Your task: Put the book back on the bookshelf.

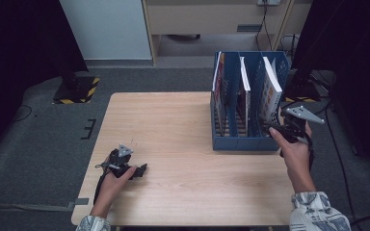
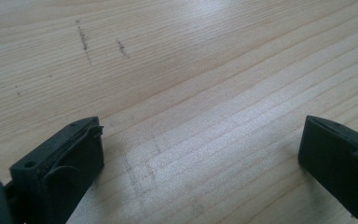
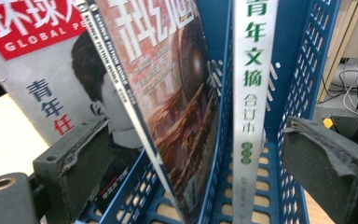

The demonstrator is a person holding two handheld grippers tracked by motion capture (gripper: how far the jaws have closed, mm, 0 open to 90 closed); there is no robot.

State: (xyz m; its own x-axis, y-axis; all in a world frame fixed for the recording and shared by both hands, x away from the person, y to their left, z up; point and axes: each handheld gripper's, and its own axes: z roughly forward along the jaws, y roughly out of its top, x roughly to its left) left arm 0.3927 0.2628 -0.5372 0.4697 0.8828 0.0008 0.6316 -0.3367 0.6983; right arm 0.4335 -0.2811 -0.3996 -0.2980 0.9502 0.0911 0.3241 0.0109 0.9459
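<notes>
Right hand-held gripper (image 3: 193,154) open — white spine (image 3: 251,70) between jaws

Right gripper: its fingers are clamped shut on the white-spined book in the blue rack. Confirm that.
Not so. The right gripper is open: in the right gripper view its fingers stand wide apart on either side of the white-spined book in the blue rack, touching nothing.

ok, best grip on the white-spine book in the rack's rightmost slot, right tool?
Probably its white spine, from the blue rack's open front. The book stands upright, spine facing out between dividers, already between the open jaws of the right tool.
</notes>
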